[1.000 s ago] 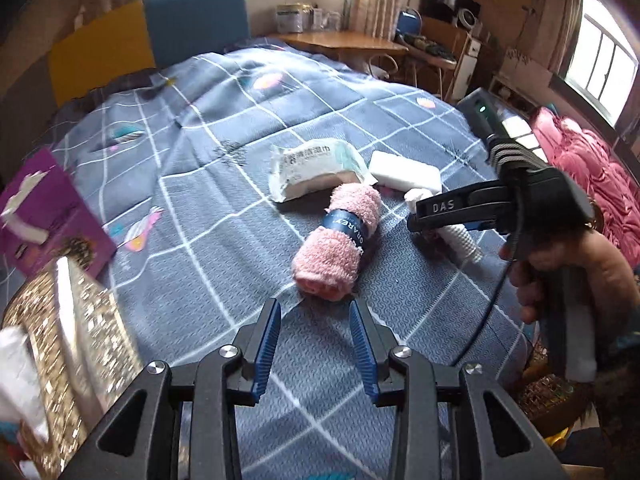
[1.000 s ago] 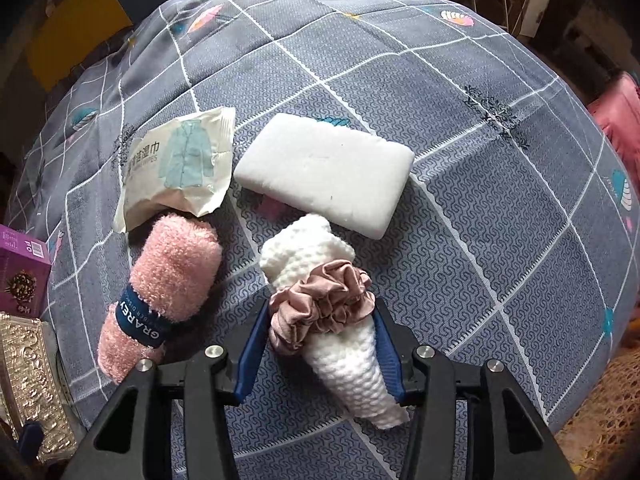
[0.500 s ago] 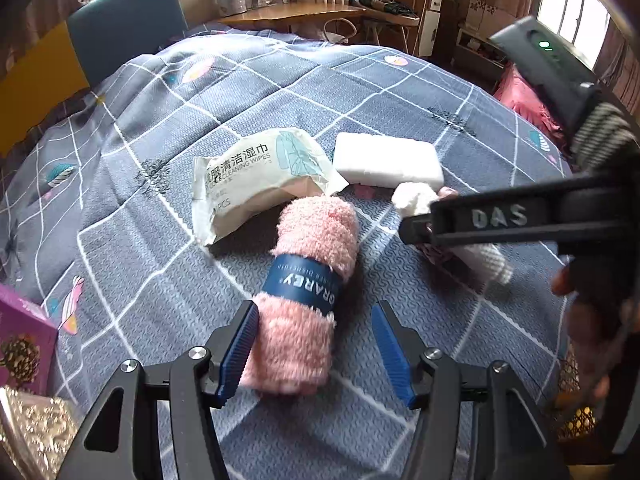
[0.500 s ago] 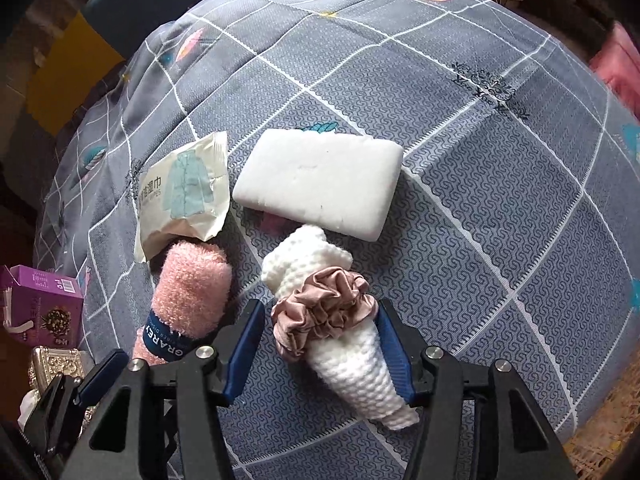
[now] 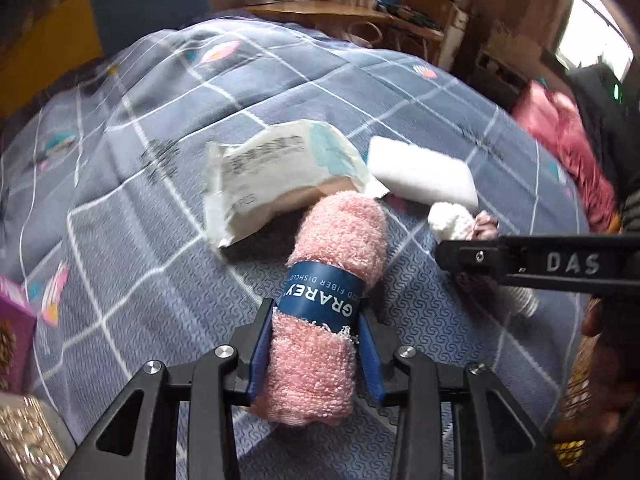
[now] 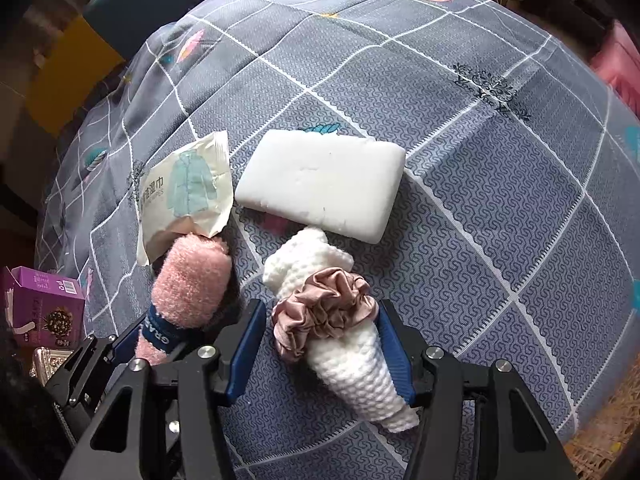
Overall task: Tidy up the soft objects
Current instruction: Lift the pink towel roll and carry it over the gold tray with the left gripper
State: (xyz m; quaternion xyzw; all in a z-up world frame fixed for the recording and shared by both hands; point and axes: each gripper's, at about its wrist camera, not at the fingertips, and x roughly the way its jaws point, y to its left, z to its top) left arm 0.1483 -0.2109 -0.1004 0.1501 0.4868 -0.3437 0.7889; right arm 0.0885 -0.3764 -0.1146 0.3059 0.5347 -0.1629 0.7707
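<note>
Now the left gripper (image 5: 316, 354) has just been closing, and the pink towel (image 5: 332, 276) lies between its blue pads (image 5: 259, 350); both pads press against the roll's near end, just below the dark blue band (image 5: 320, 300), so it grips the towel. Ahead of this gripper the towel's far end touches a wipes pack (image 5: 276, 176), which is tilted up over it. To the right of the pack sits a white sponge (image 5: 420, 174). The right gripper (image 6: 322, 354) stands about half open around a white knit piece (image 6: 352, 352) with a beige scrunchie (image 6: 324, 314) wrapped round it. Its right pad (image 6: 394, 354) touches the knit, while its left pad (image 6: 246, 354) stands a little apart from the scrunchie, so nothing is clamped. Just beyond the knit's far tip lies the sponge, touching it. Off to this gripper's left, the towel and the left gripper's fingers show close beside it. Everything rests on a grey checked bedcover (image 6: 480, 184). Farther left, at the bed's edge, stands a purple box (image 6: 40, 308).
</note>
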